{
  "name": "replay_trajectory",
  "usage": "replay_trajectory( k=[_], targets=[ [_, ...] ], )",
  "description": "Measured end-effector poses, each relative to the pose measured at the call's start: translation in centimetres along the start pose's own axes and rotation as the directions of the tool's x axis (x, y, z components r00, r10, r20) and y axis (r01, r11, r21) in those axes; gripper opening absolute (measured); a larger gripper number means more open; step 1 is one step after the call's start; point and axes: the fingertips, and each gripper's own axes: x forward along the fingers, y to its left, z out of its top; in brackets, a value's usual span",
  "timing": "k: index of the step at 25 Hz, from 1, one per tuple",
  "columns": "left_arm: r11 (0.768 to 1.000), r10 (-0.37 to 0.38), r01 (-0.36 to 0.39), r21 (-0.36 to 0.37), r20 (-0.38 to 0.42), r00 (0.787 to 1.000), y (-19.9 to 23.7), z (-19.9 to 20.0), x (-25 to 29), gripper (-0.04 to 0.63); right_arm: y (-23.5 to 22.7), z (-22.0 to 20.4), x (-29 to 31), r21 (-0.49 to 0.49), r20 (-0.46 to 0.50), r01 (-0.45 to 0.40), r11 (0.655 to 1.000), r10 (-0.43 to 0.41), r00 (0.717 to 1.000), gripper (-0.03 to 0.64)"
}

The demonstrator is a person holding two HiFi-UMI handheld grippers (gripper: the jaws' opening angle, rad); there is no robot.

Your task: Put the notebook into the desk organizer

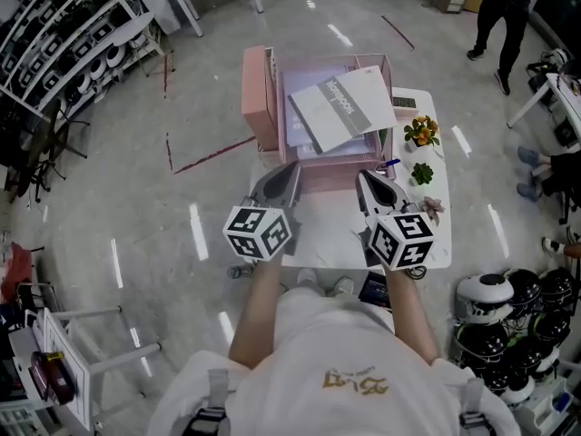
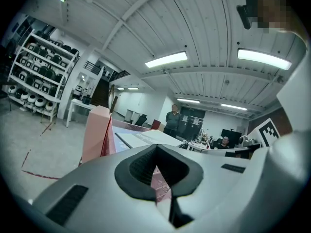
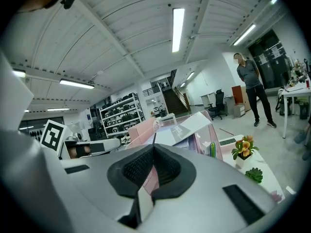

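A grey and white notebook (image 1: 343,105) lies tilted across the top of the pink desk organizer (image 1: 259,98), resting on its rim. The organizer stands at the back of a small white table (image 1: 331,243). My left gripper (image 1: 289,169) hovers at the organizer's front left, shut, with nothing in it. My right gripper (image 1: 365,178) hangs at the front right, also shut and empty. In the left gripper view the left gripper (image 2: 156,149) points at the organizer (image 2: 96,130) and the notebook (image 2: 146,139). In the right gripper view the right gripper (image 3: 154,147) faces the notebook (image 3: 187,125).
On the table's right side stand a small pot of orange flowers (image 1: 421,132) and a green succulent (image 1: 422,173), with a blue pen (image 1: 388,163) and a calculator (image 1: 403,104) nearby. Helmets (image 1: 513,307) are stacked on the floor at lower right. A person (image 1: 504,16) stands behind.
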Motion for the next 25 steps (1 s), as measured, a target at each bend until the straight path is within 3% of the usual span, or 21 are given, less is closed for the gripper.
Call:
replay_trajectory(
  k=[6,25],
  targets=[
    [1.0,0.03,-0.03,-0.002,0.015,0.999,-0.6,-1.5,-0.1,0.017,-1.4,-0.8,-1.1,-0.014,0.006,0.006,1.0,-0.006,1.0,0.011],
    [1.0,0.019,-0.019,-0.005,-0.004,1.0,0.8,-2.3,-0.1,0.017,-1.3,-1.6,-1.1,0.004,0.014,0.048,0.999,-0.048,0.999,0.011]
  ],
)
